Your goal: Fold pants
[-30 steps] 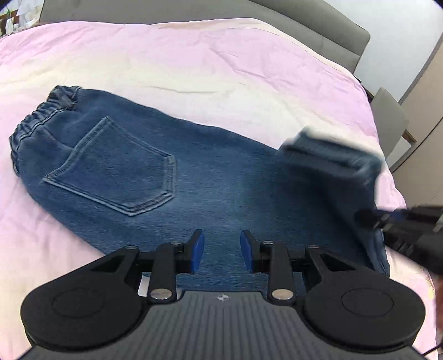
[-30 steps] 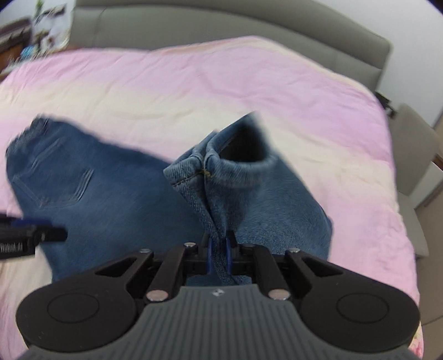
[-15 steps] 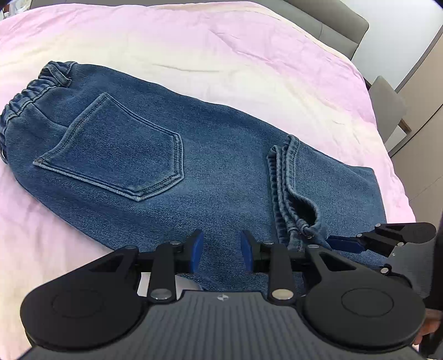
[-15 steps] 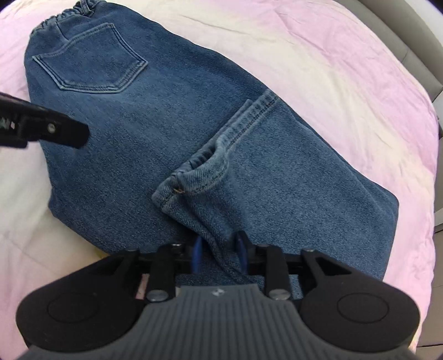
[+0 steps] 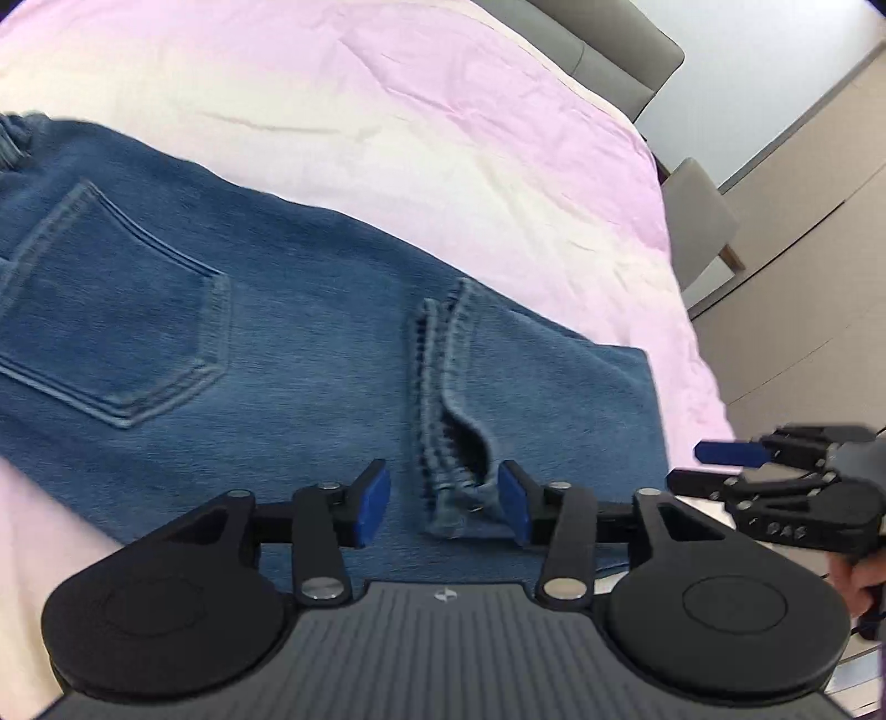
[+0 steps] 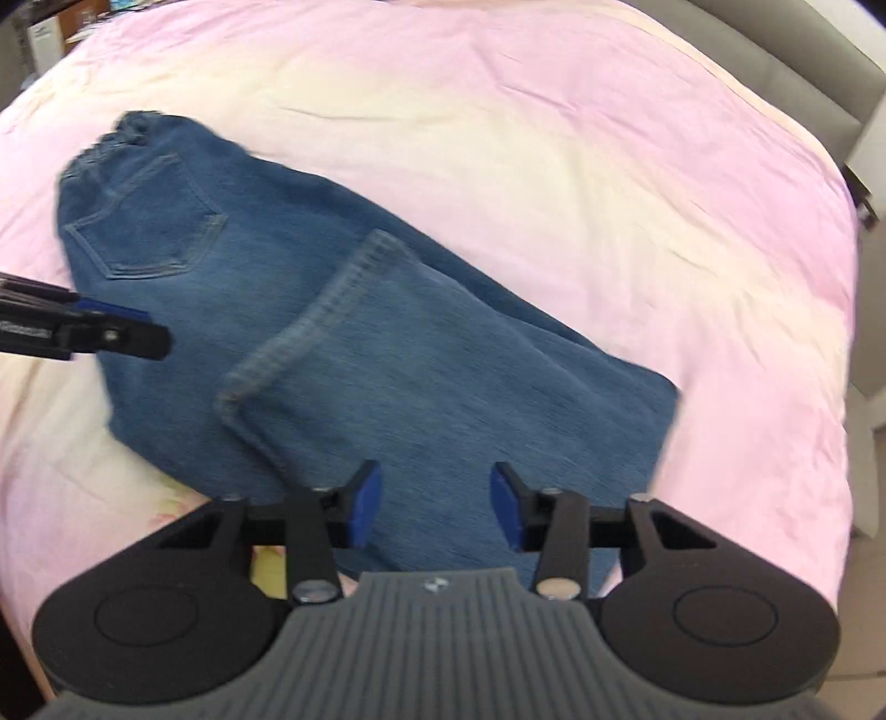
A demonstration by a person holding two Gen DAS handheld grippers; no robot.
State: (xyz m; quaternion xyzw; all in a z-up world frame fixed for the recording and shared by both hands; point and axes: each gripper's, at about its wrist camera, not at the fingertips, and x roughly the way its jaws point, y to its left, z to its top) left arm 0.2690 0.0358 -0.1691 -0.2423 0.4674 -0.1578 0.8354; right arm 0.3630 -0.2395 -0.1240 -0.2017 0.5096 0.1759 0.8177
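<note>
One pair of blue denim pants [image 6: 310,310] lies on a pink-and-cream quilt [image 6: 554,138] — waistband upper left, long axis running to lower right, legs folded back. Grey headboard [image 5: 603,50] behind. Left gripper [image 5: 443,501] and right gripper [image 6: 429,507] — both opening, pads gripping nothing.

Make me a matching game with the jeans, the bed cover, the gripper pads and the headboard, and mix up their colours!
Things:
1. jeans
2. bed cover
3. gripper pads
4. headboard

Colours:
A. grey
B. pink and cream
C. faded denim blue
D. bright blue

Pairs: 1-C, 2-B, 3-D, 4-A
</note>
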